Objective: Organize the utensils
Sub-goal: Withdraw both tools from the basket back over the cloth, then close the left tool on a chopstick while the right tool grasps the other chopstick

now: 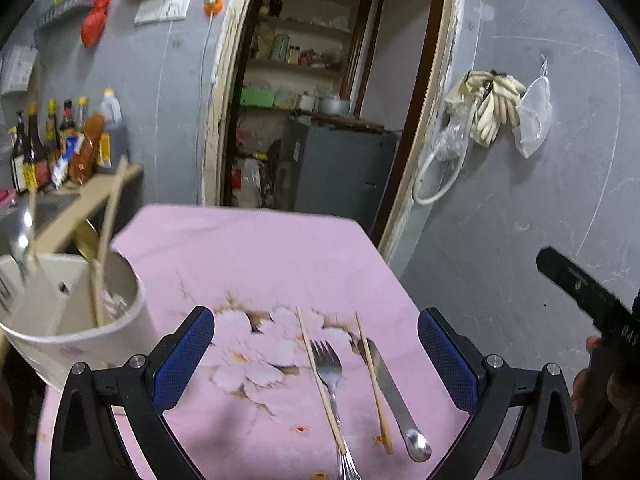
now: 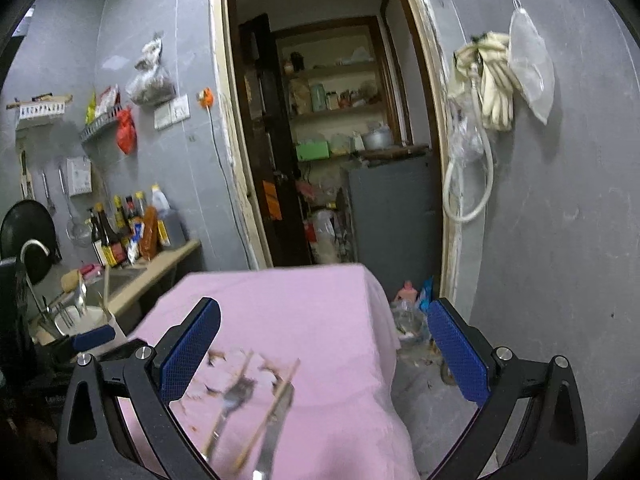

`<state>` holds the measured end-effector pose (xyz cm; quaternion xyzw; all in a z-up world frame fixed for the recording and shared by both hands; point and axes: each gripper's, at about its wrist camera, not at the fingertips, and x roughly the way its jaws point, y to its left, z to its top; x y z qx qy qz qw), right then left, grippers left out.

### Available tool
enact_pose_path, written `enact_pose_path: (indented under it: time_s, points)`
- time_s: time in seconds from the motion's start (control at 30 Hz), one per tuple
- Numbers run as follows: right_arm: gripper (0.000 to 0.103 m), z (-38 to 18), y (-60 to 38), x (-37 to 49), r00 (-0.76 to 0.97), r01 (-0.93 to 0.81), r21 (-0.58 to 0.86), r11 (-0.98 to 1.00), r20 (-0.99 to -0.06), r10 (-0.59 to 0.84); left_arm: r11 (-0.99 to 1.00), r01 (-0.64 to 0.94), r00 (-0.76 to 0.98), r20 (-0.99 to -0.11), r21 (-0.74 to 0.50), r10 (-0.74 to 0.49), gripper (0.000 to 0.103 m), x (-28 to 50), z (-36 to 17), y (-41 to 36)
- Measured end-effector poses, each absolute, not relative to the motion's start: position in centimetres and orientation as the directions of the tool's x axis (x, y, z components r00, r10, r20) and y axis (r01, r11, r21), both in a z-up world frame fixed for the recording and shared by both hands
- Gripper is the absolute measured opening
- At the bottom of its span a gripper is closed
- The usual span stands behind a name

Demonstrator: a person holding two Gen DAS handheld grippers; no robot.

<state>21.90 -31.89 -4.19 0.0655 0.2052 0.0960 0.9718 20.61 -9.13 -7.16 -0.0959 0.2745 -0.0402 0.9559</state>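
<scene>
On the pink flowered cloth (image 1: pixel 260 248) lie a steel fork (image 1: pixel 330 372), a table knife (image 1: pixel 394 396) and two wooden chopsticks (image 1: pixel 320 380) (image 1: pixel 374 382), side by side. My left gripper (image 1: pixel 316 356) hovers over them, open and empty. A white utensil holder (image 1: pixel 80 320) at the left holds a spoon, chopsticks and a fork. In the right wrist view my right gripper (image 2: pixel 324 352) is open and empty above the same blurred fork (image 2: pixel 236 396), knife (image 2: pixel 276 424) and chopsticks (image 2: pixel 268 416). The holder (image 2: pixel 86 320) shows far left.
The cloth-covered table (image 2: pixel 340 308) ends at its right edge beside a grey wall and an open pantry doorway (image 1: pixel 320 120). A counter with sauce bottles (image 1: pixel 52 148) stands left. A hand with the other gripper's black body (image 1: pixel 592 308) sits at the right.
</scene>
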Motion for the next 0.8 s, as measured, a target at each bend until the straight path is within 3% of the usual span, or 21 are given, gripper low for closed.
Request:
enact_pose_path:
  time_s: [0.1,0.3,0.4,0.57,0.63,0.8]
  points:
    - [0.102,-6.5,-32.4,22.5,0.875,-0.159,0.176,0.972,-0.431,0.221,0.977,0.028,0.828,-0.543,-0.212,-0.141,0.099,21.6,-9.0,-9.3]
    - [0.100,-10.8,-33.0,24.7,0.811,-0.153,0.244,0.958,-0.523,0.262,0.973,0.032,0.767,-0.618,-0.229,-0.171,0.073,24.0,-11.9,-9.7]
    - [0.091,-12.7,-32.9,26.1,0.779,-0.160,0.278,0.947,-0.553,0.294,0.975,0.031,0.748,-0.641,-0.221,-0.169,0.060,25.1,-12.9,-9.9]
    - [0.071,-15.0,-31.1,28.6,0.742,-0.189,0.297,0.936,-0.581,0.335,0.977,0.012,0.725,-0.671,-0.213,-0.155,0.052,27.0,-14.4,-9.9]
    - [0.056,-15.7,-30.2,29.6,0.727,-0.208,0.296,0.932,-0.591,0.350,0.978,0.001,0.722,-0.677,-0.208,-0.145,0.048,27.7,-14.8,-9.8]
    - [0.041,-16.7,-27.7,32.0,0.679,-0.250,0.292,0.923,-0.627,0.382,0.975,-0.021,0.685,-0.714,-0.220,-0.146,0.032,29.8,-15.8,-9.4]
